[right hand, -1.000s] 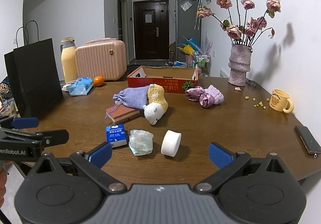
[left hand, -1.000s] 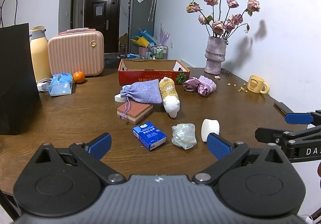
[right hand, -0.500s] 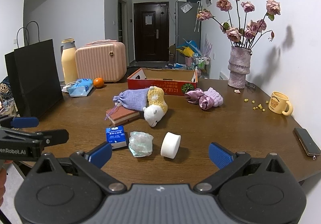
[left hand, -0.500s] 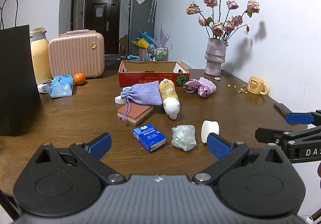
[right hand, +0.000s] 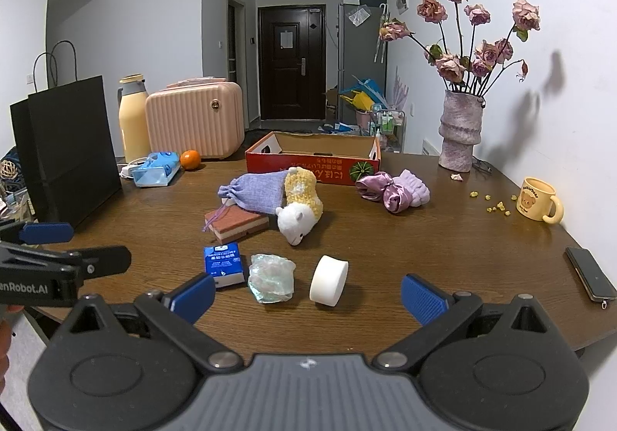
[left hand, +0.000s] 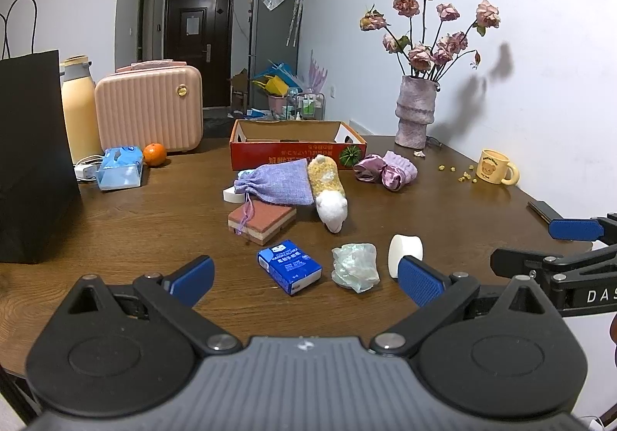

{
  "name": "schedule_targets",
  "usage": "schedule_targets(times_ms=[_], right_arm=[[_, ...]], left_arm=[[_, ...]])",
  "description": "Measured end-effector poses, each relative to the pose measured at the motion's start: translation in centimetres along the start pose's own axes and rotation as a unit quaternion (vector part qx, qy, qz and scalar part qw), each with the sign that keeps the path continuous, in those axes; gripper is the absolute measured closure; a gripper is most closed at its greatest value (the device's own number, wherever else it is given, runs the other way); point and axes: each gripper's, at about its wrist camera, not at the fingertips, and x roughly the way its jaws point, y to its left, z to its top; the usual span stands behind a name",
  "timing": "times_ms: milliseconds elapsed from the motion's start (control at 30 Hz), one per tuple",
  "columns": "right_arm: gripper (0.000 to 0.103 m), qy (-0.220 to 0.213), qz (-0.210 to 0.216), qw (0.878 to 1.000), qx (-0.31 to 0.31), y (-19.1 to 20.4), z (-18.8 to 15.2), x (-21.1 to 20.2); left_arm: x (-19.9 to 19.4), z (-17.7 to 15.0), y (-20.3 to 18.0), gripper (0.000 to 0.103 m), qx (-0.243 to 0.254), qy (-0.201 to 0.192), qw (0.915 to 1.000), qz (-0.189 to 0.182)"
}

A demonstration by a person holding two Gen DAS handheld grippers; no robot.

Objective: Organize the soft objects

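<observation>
Looking along the left hand-held gripper [left hand: 304, 278], its blue pads stand wide apart with nothing between them, poised above the near edge of the table [left hand: 115, 222]; nothing is grasped, so the task looks to be at its very start, at the stage of choosing a first item. Ahead lie the soft things: a lavender drawstring pouch [left hand: 275, 184] resting partly on a brick-coloured sponge block [left hand: 264, 218], a yellow-and-white plush toy [left hand: 327, 186] touching the pouch's side, and a bundle of purple satin and knit fabric [left hand: 385, 170] further right, all just in front of the open red cardboard box [left hand: 297, 151], the likely place to gather them. Nearer sit a blue tissue pack [left hand: 289, 267], a crumpled clear plastic wad [left hand: 354, 265] and a white round puff [left hand: 403, 255] standing on edge. From the right wrist view, the right hand-held gripper [right hand: 308, 294] is equally wide and empty, with the puff [right hand: 329, 280] and the plastic wad [right hand: 272, 276] nearest its fingers, the plush toy [right hand: 300, 205] and pouch [right hand: 254, 190] beyond, the fabric bundle [right hand: 393, 191] to the right and the box [right hand: 312, 163] behind. The next move probably calls for reaching forward, lowering over one soft item and closing gently on its bulk, since these things will squash and could slip.
</observation>
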Motion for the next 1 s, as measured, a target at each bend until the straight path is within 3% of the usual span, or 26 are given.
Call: schedule_targets(times_ms=[1000], right_arm=[[0.000,-0.002,0.004,1.000,-0.002,0.50,0.18,0.06]], left_arm=[[-0.41,0.29,0.24,0.000,0.000,-0.005,1.0000,0.005]])
